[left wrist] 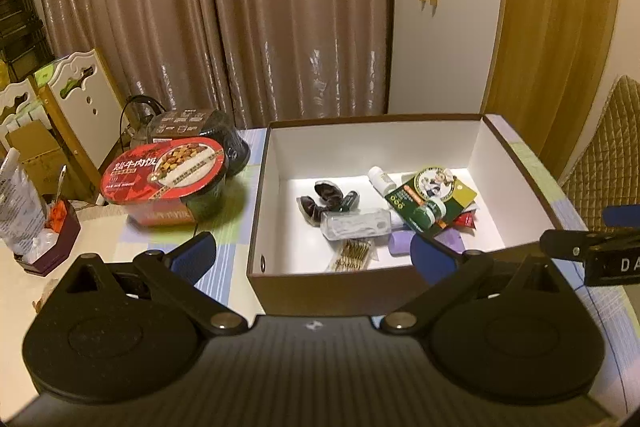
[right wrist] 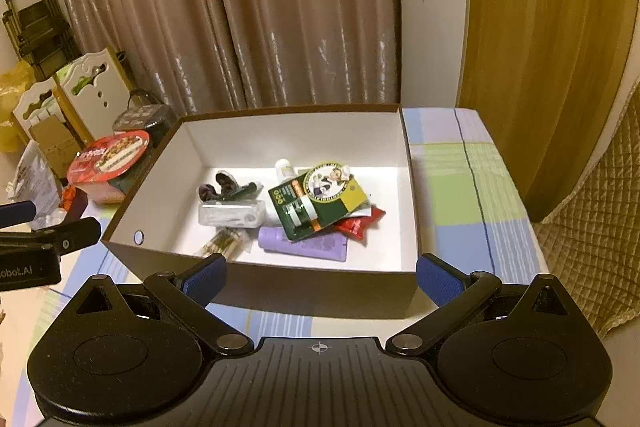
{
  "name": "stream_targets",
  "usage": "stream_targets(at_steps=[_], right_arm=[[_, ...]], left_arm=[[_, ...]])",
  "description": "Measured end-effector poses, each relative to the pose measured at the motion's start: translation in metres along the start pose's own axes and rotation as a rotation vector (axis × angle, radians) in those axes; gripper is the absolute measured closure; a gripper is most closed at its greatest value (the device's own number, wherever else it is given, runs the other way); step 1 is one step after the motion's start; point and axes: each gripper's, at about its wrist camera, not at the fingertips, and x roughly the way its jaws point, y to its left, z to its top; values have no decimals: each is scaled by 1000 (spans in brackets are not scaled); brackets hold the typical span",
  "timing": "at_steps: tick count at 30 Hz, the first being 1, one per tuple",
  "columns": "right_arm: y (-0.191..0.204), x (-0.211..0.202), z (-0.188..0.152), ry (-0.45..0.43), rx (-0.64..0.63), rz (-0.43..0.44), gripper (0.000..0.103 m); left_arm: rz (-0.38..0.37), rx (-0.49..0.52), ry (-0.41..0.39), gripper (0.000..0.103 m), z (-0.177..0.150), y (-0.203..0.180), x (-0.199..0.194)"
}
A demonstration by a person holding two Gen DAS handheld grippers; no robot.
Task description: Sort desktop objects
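Observation:
A brown box with a white inside (left wrist: 372,143) (right wrist: 292,139) stands on the checked tablecloth. Several small things lie in it: a purple tube (left wrist: 400,241) (right wrist: 304,245), a green card pack (left wrist: 436,201) (right wrist: 320,199), a red sachet (right wrist: 360,225), a clear plastic case (left wrist: 356,223) (right wrist: 232,213), a white bottle (left wrist: 380,179), dark scrunchies (left wrist: 324,197) and a packet of golden pins (left wrist: 354,253). My left gripper (left wrist: 314,259) hovers open at the box's near wall, holding nothing. My right gripper (right wrist: 320,281) is also open and empty there. Each gripper shows at the edge of the other's view.
A red instant rice bowl (left wrist: 164,171) (right wrist: 108,157) sits left of the box, with a dark pack (left wrist: 188,123) behind it. A small purple bin (left wrist: 48,243) and a plastic bag stand at the far left. A quilted chair (left wrist: 600,163) is at the right, and curtains hang behind.

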Motion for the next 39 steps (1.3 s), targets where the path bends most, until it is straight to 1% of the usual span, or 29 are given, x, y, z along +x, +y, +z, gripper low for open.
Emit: stream_targets(at_steps=[9,12,19,23,28,35,39], right_arm=[[-5,8,-2,2,-3,34,0],[-4,11,-4,8,-6,36,0],[5,-4,-11,-6,14,8,0],[15,-24,-17,-26,30,-41,0],[31,-44,-23,-32,45,-87,0],[57,-64,-34,-42,60,-113,0],[62,-73,-41,-47,70,-134,0]], left_arm=[[15,-19,50,1,-10,-8,6],[11,-45,61,1,-11,-8,3],[28,-12,28,1,-11,-4,-13],[-9,6,-3,1,-15,3,-26],[-67,8,6,1,-26,15,-38],[-82,14,12,1,-40,32,-52],[-100,6,16,1,-44,37,-58]])
